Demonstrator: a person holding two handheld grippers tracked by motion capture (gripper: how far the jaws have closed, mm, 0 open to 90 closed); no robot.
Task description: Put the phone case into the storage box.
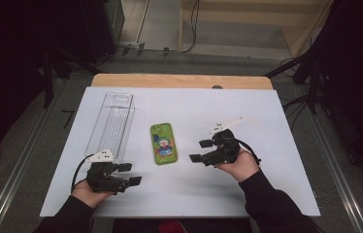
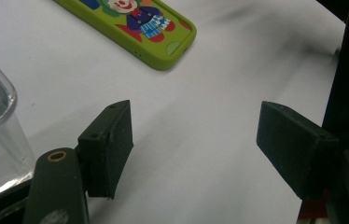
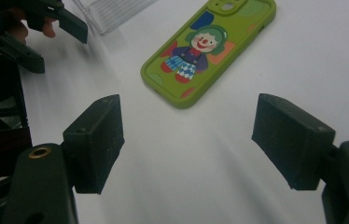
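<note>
The green phone case (image 1: 163, 143) lay flat on the white bench (image 1: 267, 194), printed side up, between the two hands and just beside the clear plastic bin (image 1: 112, 120). The right gripper (image 1: 200, 151) hung near its right edge, fingers spread wide and empty; the left gripper (image 1: 130, 174) waited near the bench's front edge, fingers likewise apart. To my eye, a clean pick would mean bringing the right fingers (image 3: 294, 140) down astride the case's narrow width, low enough to catch its thin sides. Whether a phone sat inside, I couldn't tell.
</note>
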